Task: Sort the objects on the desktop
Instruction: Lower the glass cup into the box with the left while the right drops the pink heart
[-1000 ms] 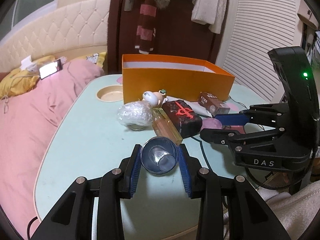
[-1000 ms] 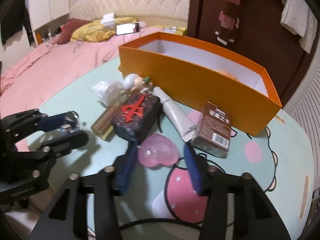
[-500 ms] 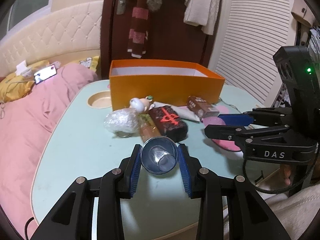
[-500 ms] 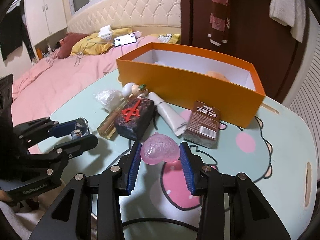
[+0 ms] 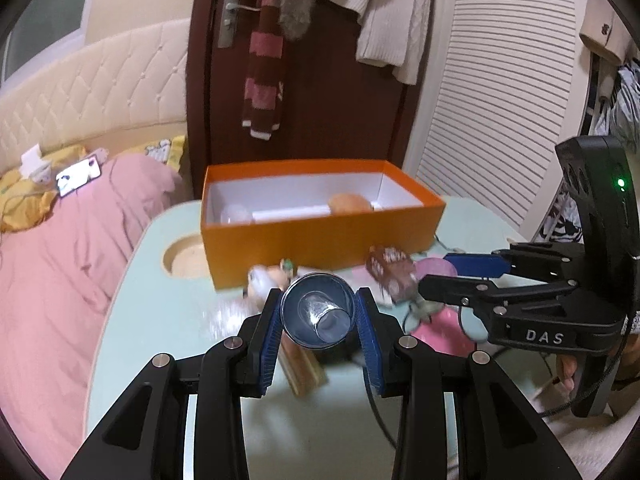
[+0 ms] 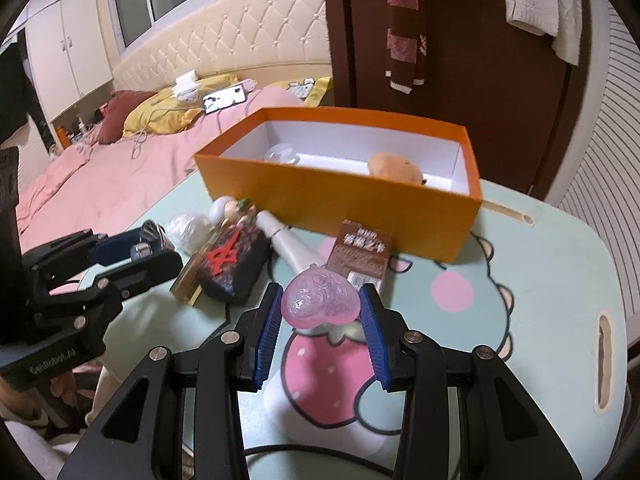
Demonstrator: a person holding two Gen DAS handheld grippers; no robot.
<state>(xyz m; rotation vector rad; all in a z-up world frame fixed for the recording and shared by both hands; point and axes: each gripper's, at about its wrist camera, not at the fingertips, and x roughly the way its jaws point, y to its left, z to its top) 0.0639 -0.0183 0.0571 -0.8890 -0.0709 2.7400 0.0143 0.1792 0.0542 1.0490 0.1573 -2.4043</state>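
Two items sit inside orange box (image 6: 340, 196) on bench (image 6: 540, 280): clear round thing (image 6: 282, 155) at left, tan plush (image 6: 394, 166) at right. Left tool (image 5: 319, 316) pinches glass cup (image 5: 318, 310), raised before box. Right tool (image 6: 320, 314) pinches pink heart case (image 6: 318, 300) above bench, near brown carton (image 6: 362, 252)

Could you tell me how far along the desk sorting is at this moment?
Partly done. The orange box already holds a tan toy and a clear round thing. In hand: the left gripper grips a glass cup, and the right gripper grips a pink heart. Left on the table: a brown packet, white tube, dark case and small figure.
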